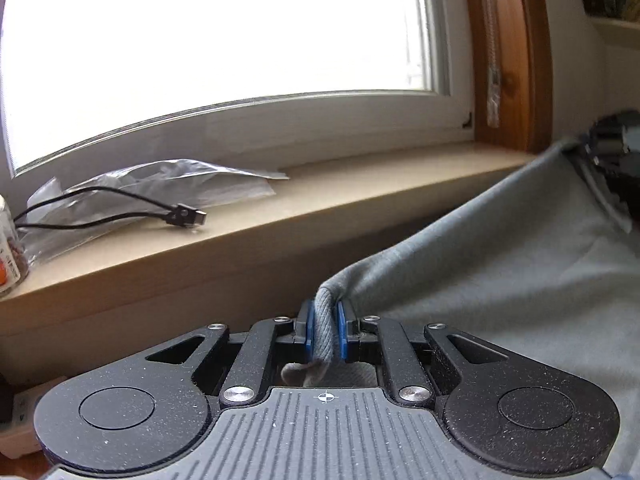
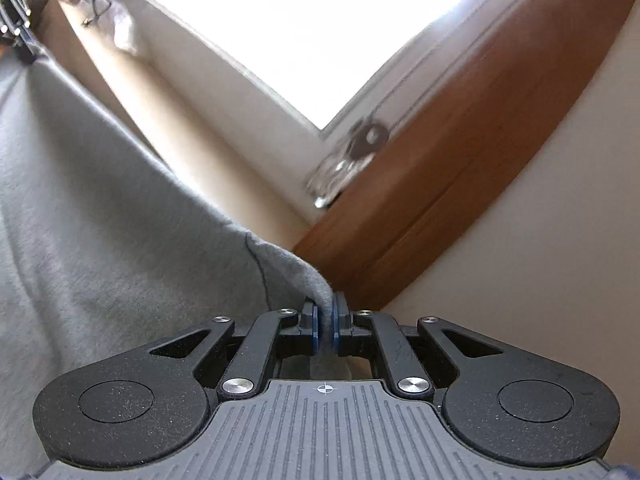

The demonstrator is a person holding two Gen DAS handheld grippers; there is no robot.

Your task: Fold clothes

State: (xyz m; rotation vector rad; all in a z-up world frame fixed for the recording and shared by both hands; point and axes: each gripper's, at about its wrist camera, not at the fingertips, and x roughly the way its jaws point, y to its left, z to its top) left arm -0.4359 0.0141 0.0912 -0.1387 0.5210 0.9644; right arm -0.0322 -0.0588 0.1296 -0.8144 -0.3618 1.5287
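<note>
A grey knit garment (image 1: 500, 264) hangs stretched between my two grippers. My left gripper (image 1: 324, 330) is shut on a ribbed hem corner, which is pinched between the blue pads. From there the cloth runs up to the right, where the other gripper (image 1: 612, 148) holds its far corner. In the right wrist view my right gripper (image 2: 325, 330) is shut on a seamed corner of the same garment (image 2: 100, 240). The cloth spreads away to the left, up to the left gripper (image 2: 18, 24) at the top left corner.
A beige window sill (image 1: 280, 216) lies ahead with a black USB cable (image 1: 176, 214), a clear plastic bag (image 1: 160, 184) and a jar (image 1: 10, 248) at its left end. A wooden window frame (image 1: 516, 48) stands on the right. Bright window glass fills the upper part of both views.
</note>
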